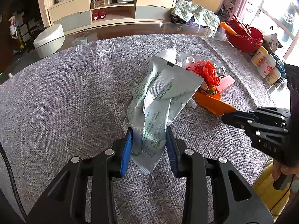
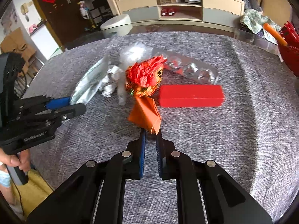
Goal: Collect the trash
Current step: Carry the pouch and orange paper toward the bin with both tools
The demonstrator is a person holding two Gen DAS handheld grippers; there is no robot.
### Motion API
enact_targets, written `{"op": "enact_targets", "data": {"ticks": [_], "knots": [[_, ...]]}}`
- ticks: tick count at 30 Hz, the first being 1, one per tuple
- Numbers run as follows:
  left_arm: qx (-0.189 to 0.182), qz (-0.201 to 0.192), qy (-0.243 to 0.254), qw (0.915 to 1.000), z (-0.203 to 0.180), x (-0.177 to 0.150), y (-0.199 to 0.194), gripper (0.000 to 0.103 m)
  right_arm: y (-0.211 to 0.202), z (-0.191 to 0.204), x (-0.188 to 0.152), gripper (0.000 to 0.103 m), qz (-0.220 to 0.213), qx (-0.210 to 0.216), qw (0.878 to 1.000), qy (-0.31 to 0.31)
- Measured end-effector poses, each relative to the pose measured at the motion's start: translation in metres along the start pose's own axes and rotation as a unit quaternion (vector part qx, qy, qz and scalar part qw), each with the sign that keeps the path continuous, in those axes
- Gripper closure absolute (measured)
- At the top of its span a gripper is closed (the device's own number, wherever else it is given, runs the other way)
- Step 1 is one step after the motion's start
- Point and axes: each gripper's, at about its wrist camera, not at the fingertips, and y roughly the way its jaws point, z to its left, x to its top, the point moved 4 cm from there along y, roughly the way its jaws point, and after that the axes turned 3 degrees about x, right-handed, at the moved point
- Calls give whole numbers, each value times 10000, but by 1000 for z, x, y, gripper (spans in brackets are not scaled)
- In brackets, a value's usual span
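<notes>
A crumpled silver-green wrapper (image 1: 164,97) stands up off the grey tablecloth (image 1: 65,102), and my left gripper (image 1: 149,132) is shut on its lower end, blue pads pressing both sides. From the right wrist view the same wrapper (image 2: 87,82) runs into the left gripper (image 2: 74,104). My right gripper (image 2: 151,132) is shut on the near corner of an orange paper wrapper (image 2: 145,113), also visible in the left view (image 1: 211,102) at the right gripper (image 1: 226,116). Behind lie a crumpled red wrapper (image 2: 145,74), a red box (image 2: 190,96), a clear blister tray (image 2: 194,71) and white crumpled plastic (image 2: 132,54).
A red basket (image 1: 244,37) and small white bottles (image 1: 265,65) stand at the table's right edge. The glass tabletop rim (image 1: 168,25) curves beyond the cloth. A white stool (image 1: 50,39) and a low cabinet (image 1: 112,9) are behind. A hand (image 2: 16,160) holds the left gripper's handle.
</notes>
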Motion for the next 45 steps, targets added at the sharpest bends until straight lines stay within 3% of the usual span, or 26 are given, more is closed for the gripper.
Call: {"op": "enact_targets", "data": {"ticks": [5,11,16,20,22,27,35,45], "knots": [[-61,2,-55,10000,3,-1,-1,70,-1,-3,1,88,85,-290,9995,-74],[-86,2,-59,9999,4,0,1,70,-4,-13,7,64,-43,-188,9998,52],[-90,-2,-59,9999,3,1,2,70,-6,-7,18,63,-193,-23,9998,-31],[-82,-12,-52,10000,2,1,2,70,5,-1,20,66,-75,11,9998,-164],[-95,-23,-59,9999,1,1,2,71,9,3,18,80,-6,86,9998,-184],[-93,-116,-100,9998,-2,-3,-12,76,-2,17,11,92,-40,218,9994,-276],[-114,-344,-247,9990,-11,-28,-59,77,-50,41,-14,93,-236,338,9985,-348],[-178,-412,-545,9975,-32,-104,-121,77,-103,53,-75,93,-370,294,9988,-101]]}}
